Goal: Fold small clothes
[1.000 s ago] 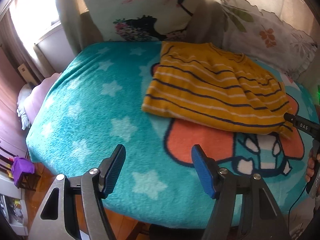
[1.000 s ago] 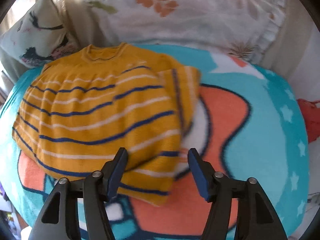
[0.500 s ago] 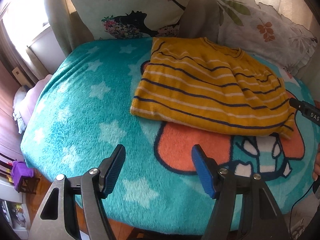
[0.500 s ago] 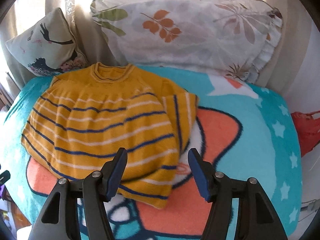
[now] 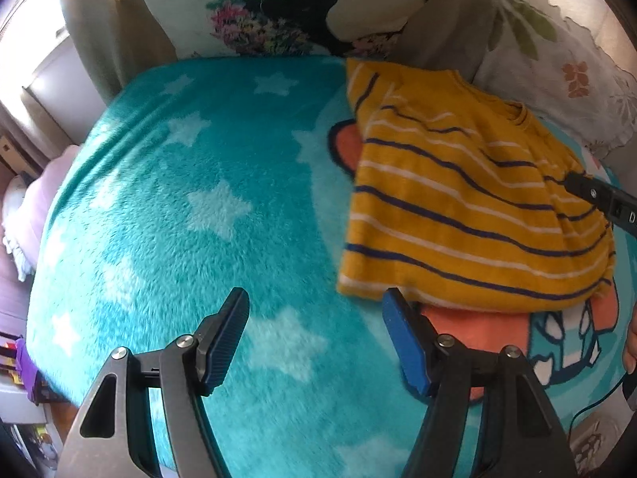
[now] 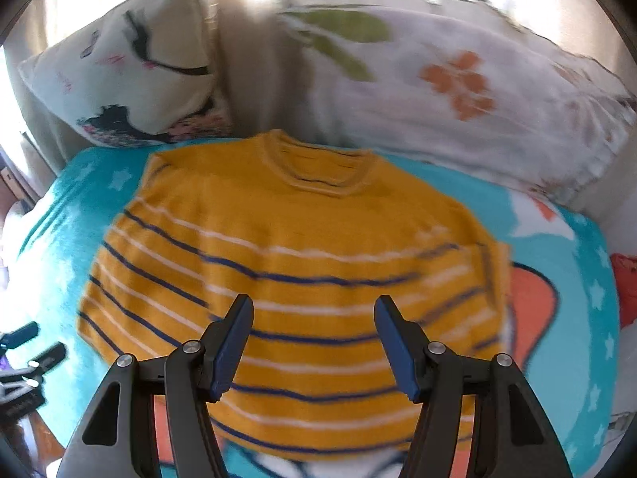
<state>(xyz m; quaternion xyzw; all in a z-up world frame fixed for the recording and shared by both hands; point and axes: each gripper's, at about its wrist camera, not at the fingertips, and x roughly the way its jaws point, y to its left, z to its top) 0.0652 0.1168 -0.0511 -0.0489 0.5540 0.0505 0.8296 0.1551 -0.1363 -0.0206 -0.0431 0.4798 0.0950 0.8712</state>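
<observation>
1. The yellow striped sweater (image 6: 302, 279) lies flat on the teal blanket (image 5: 167, 199) of the bed, neckline at 12 o'clock toward the pillows (image 6: 458, 91), hem nearest me; one sleeve looks already folded in at 3 o'clock.
2. My right gripper (image 6: 312, 340) hovers over its lower middle, fingers released and holding nothing.
3. My left gripper (image 5: 314, 338) is also spread and empty; the sweater's near hem corner sits at its 1 o'clock, just beside the right-side finger.
4. I judge the right is nearer.
</observation>
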